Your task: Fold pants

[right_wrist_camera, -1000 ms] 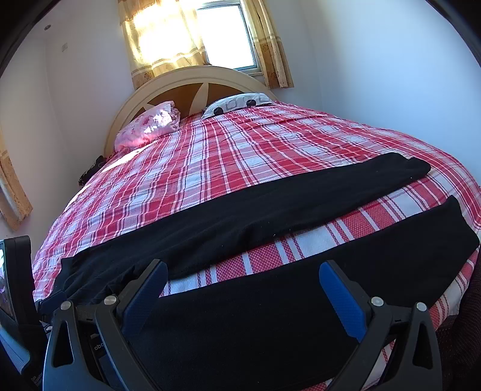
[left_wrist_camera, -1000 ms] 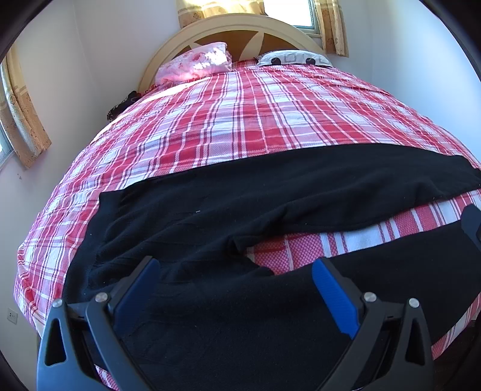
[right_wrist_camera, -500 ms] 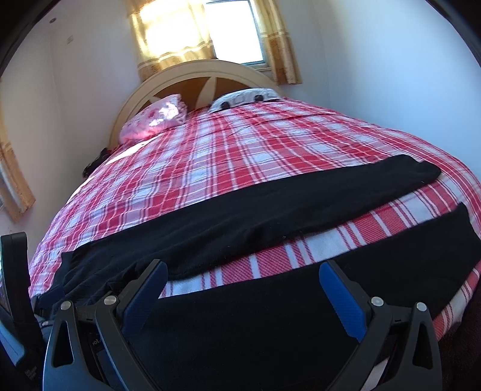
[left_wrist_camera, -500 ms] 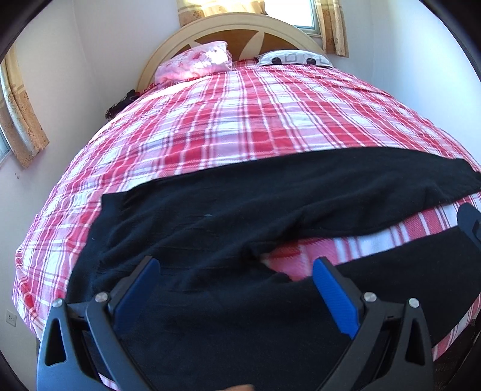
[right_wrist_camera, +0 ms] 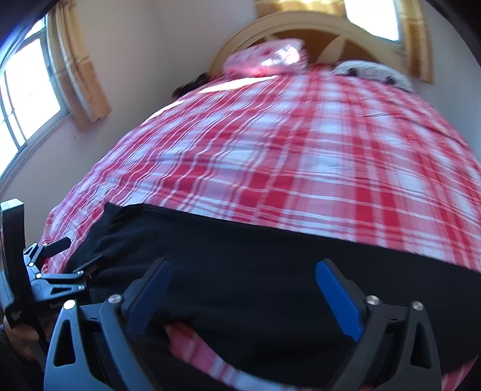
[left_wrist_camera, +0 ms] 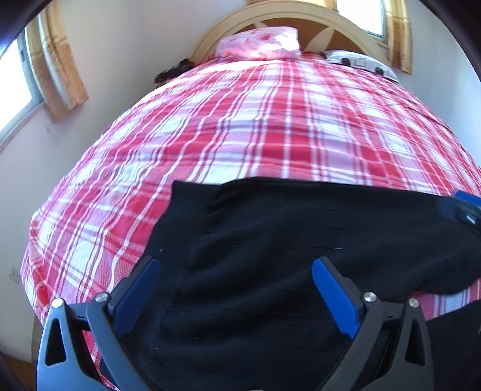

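Pants: black pants (left_wrist_camera: 270, 240) lie spread across the near end of the bed, waist end toward the left, a strip of cover showing between the legs at lower right.
Left hand-held gripper (left_wrist_camera: 233, 296): jaws wide apart above the waist area, nothing between the blue pads.
Right hand-held gripper (right_wrist_camera: 242, 296): jaws apart over the black cloth, having just been closing a little; pads not pressing it.
Bed: red-and-white plaid cover (left_wrist_camera: 270, 126).
Head end: pink pillow (left_wrist_camera: 258, 42), curved headboard (left_wrist_camera: 330, 27).

Black pants (left_wrist_camera: 300, 240) on plaid bedspread (left_wrist_camera: 240, 135)
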Motion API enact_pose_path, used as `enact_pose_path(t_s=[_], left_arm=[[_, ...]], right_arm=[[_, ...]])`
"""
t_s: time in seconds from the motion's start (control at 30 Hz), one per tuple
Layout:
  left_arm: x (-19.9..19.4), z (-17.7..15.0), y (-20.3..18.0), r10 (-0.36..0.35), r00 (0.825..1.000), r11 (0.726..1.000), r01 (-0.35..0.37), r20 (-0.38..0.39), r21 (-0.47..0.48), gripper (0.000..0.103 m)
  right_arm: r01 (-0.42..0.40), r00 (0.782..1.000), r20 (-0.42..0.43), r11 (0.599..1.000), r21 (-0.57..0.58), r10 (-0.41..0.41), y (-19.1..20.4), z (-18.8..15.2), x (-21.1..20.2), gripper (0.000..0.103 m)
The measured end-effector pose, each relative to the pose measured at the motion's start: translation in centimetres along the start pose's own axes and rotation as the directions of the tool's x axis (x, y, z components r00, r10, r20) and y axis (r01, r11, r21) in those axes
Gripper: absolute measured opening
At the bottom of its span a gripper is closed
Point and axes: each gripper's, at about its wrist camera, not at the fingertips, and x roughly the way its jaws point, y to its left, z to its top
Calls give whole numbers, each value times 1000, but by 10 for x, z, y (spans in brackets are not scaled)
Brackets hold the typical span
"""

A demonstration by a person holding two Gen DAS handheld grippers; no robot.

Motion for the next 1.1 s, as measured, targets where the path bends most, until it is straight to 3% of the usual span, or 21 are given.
enact_pose_path(t_s=[0.03, 0.13, 0.37, 0.5, 0.57, 0.63, 0.7, 0.8, 0.97, 1.1], left_arm=[[3, -3, 2, -3, 1000, 1000, 3, -9, -3, 103], [10, -11, 4, 8, 1000, 1000, -8, -24, 21, 103], [31, -21, 33, -29, 997, 999, 27, -72, -25, 103], [38, -23, 38, -41, 996, 999, 37, -81, -39, 103], [38, -23, 37, -38, 996, 999, 35, -78, -34, 103], [38, -22, 38, -40, 996, 999, 38, -75, -36, 103], [34, -22, 41, -41, 996, 998, 38, -74, -40, 103], [25, -25, 49, -40, 997, 998, 37, -58, -53, 103], [4, -31, 69, -73, 997, 994, 71, -26, -85, 103], [-15, -33, 80, -141, 990, 985, 140, -1, -104, 103]], right_arm=[[-35, 999, -29, 999, -20, 35, 9, 11, 17, 80], [-98, 992, -83, 991, -85, 91, 36, 29, 54, 79], [-128, 981, -176, 952, -279, 81, 86, 59, 134, 79], [-158, 963, -257, 949, -274, 86, 83, 50, 162, 78], [-133, 973, -223, 931, -340, 58, 90, 42, 160, 66], [-181, 968, -231, 913, -366, 99, 95, 39, 155, 18], [-200, 960, -257, 915, -350, 112, 99, 40, 150, 8], [-196, 964, -240, 913, -357, 113, 103, 39, 139, 5], [-234, 970, -145, 919, -318, 197, 112, 32, 85, 5], [-257, 966, -91, 897, -360, 240, 130, 0, 31, 5]])
